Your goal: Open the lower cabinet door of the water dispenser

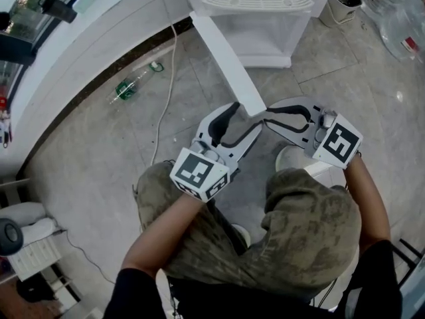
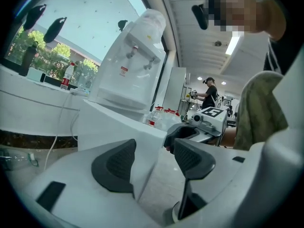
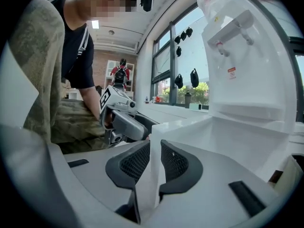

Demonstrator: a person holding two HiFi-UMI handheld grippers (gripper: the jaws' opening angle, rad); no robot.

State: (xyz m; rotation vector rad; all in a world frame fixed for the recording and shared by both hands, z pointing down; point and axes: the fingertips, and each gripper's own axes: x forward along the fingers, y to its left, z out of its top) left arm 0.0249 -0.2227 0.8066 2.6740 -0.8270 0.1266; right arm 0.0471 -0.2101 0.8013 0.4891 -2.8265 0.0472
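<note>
The door [image 1: 224, 53] stands swung open from the dispenser [image 1: 265, 28]. The right gripper [image 3: 155, 161] pinches its free edge. The left gripper [image 2: 155, 156] has its jaws spread around that edge.

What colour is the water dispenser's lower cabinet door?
The cabinet door is plain white, clearest in the head view.

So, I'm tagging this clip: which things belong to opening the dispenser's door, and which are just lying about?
Job: white water dispenser; its white lower cabinet door; right gripper; left gripper.
Lying about: green plastic bottle; white floor cable.
</note>
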